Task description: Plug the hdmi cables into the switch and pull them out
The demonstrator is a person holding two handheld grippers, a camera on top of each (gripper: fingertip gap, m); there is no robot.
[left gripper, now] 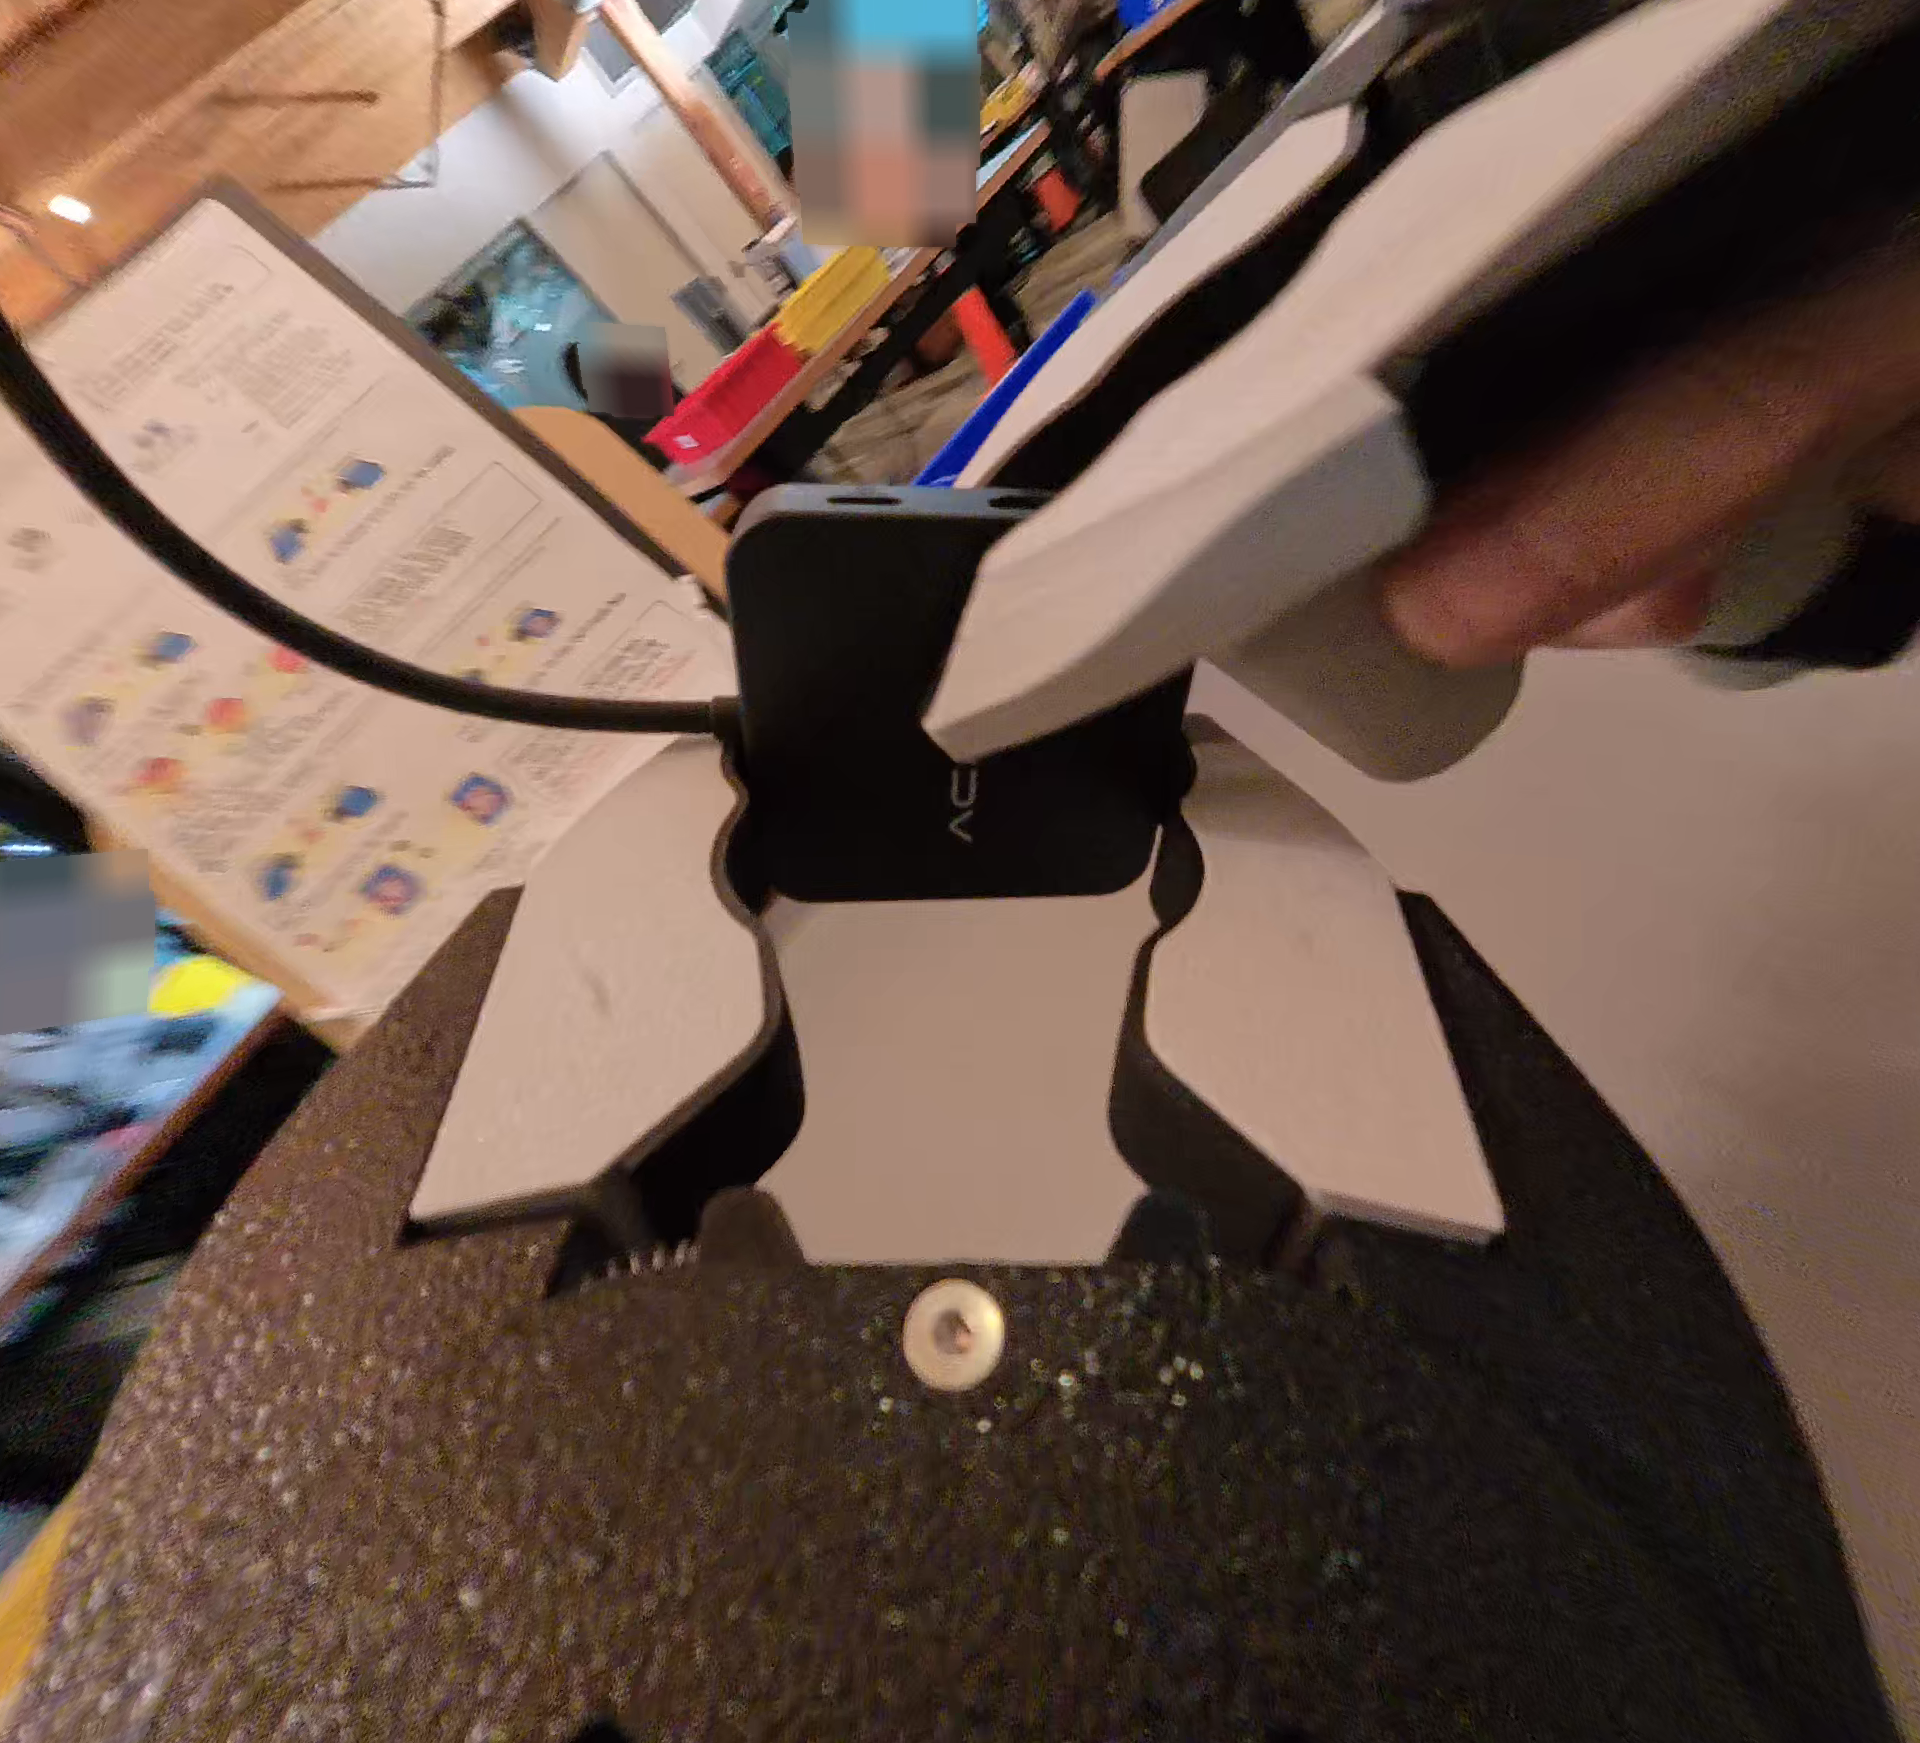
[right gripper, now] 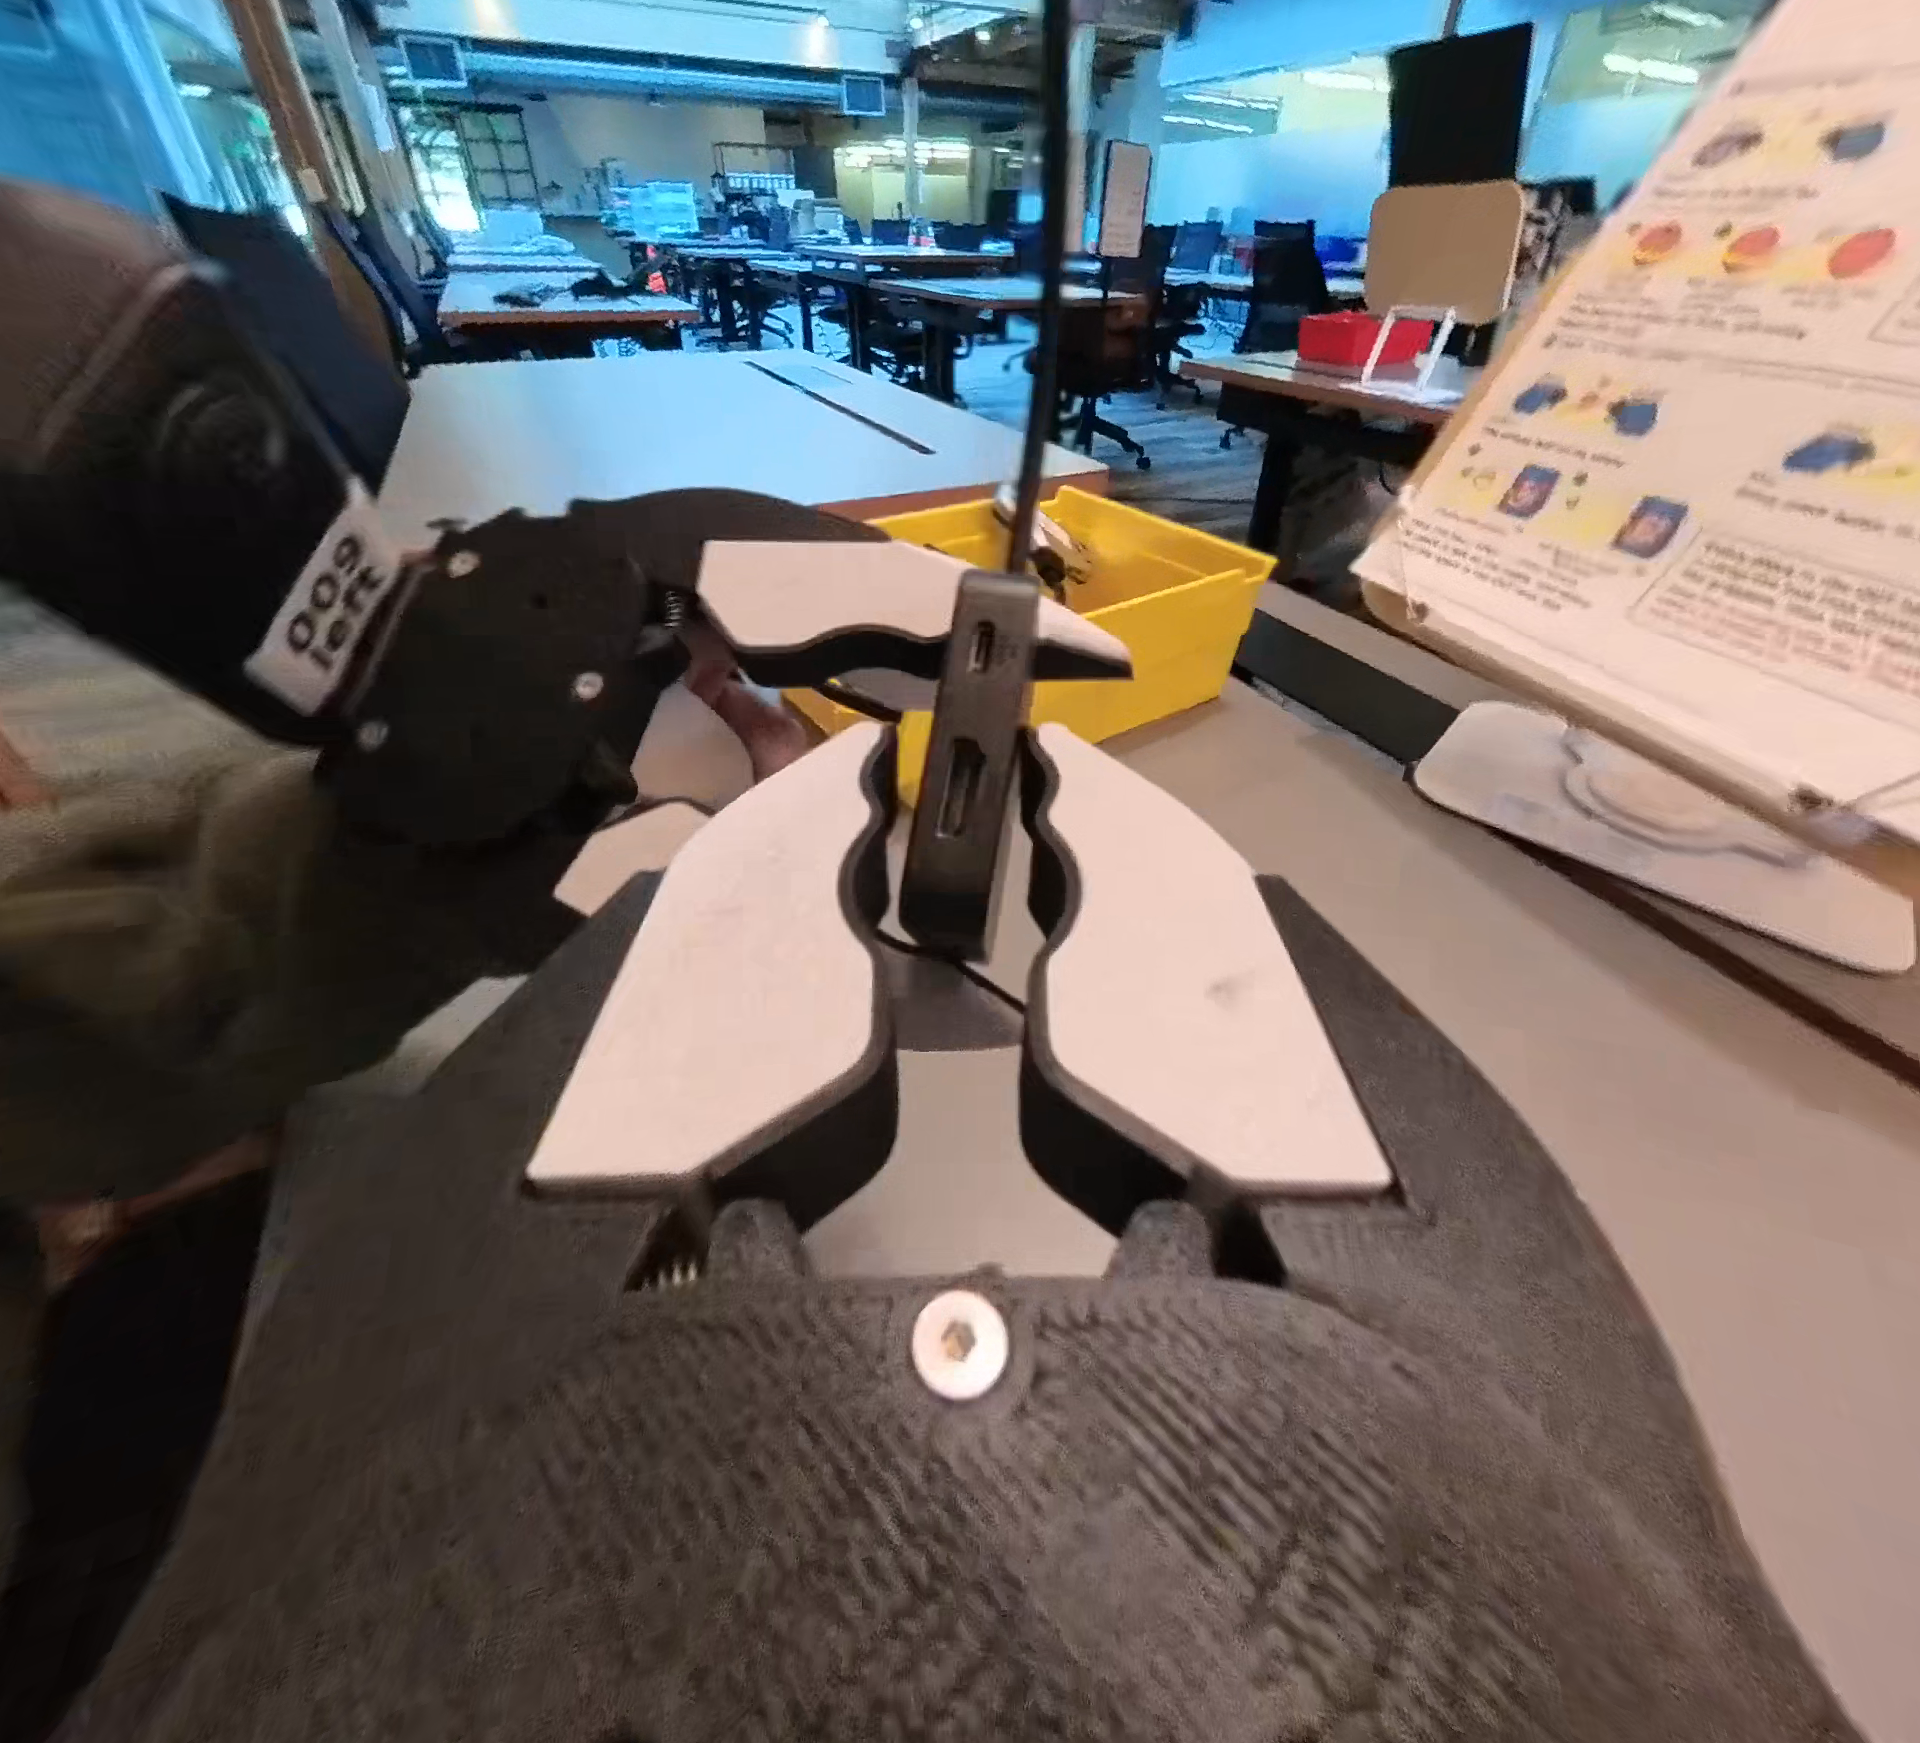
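The black switch (left gripper: 852,654) is a flat box held off the table by both grippers. My left gripper (left gripper: 956,779) is shut on its two side edges. My right gripper (right gripper: 961,758) is shut on its flat faces, seen edge-on in the right wrist view (right gripper: 966,862). The right gripper's fingers (left gripper: 1195,550) reach in from the upper right in the left wrist view. The left gripper's upper finger (right gripper: 894,592) crosses behind the switch in the right wrist view. A black cable (left gripper: 260,613) joins the switch and runs away from it (right gripper: 1044,239). The ports on the near edge (right gripper: 961,789) are empty.
A yellow bin (right gripper: 1164,613) stands on the grey table (right gripper: 1558,1174) just behind the switch. A printed instruction sheet on a stand (right gripper: 1662,446) is close on the right, and shows on the left in the left wrist view (left gripper: 312,602). A hand (left gripper: 1610,530) holds the right gripper.
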